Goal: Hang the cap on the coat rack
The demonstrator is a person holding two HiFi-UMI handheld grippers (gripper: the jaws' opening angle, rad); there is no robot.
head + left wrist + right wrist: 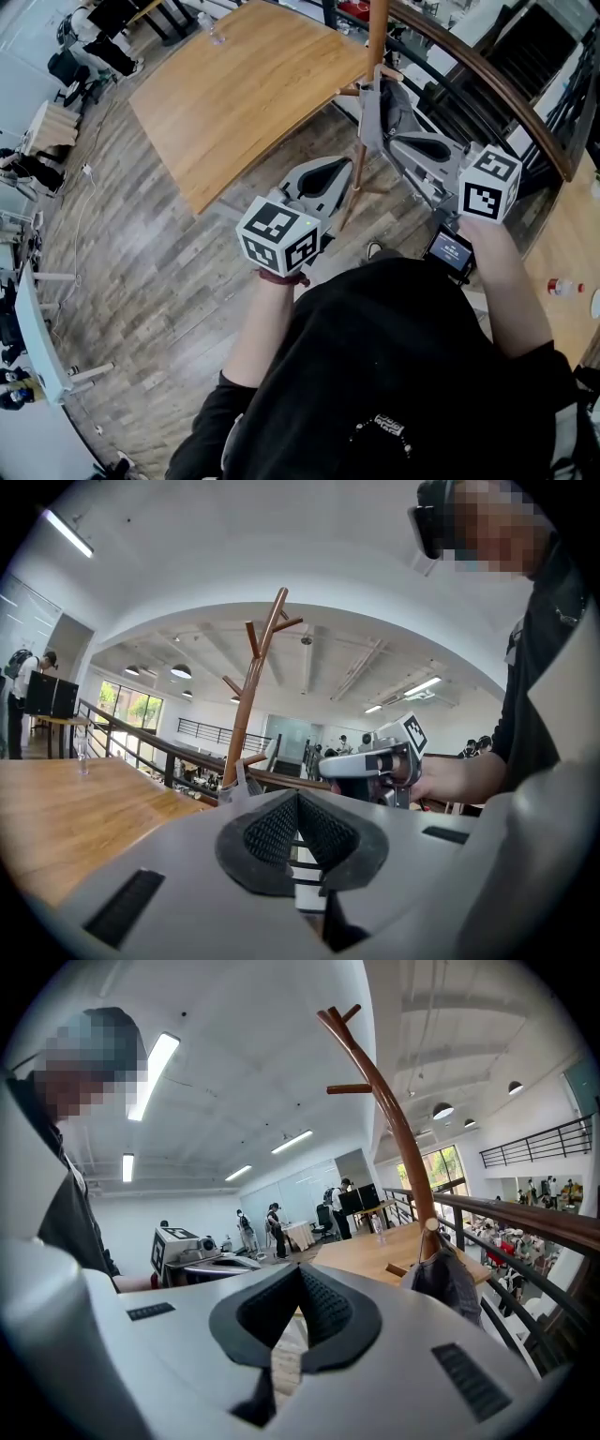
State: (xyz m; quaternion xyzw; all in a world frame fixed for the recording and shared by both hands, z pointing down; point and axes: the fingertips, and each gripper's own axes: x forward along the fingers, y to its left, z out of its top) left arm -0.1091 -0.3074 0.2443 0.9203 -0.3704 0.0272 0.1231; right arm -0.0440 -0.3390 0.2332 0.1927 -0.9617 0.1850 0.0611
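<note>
The grey cap hangs on a low peg of the wooden coat rack. In the right gripper view the cap dangles beside the rack's pole, just right of my jaws. My right gripper points at the cap from the right; its jaws are shut with nothing between them. My left gripper sits left of the pole, lower down, also shut and empty. From the left gripper view the cap shows small at the rack.
A large wooden table lies behind the rack, with a bottle at its far end. A curved wooden railing runs along the right. Another bottle lies at the right edge. People stand far off in the room.
</note>
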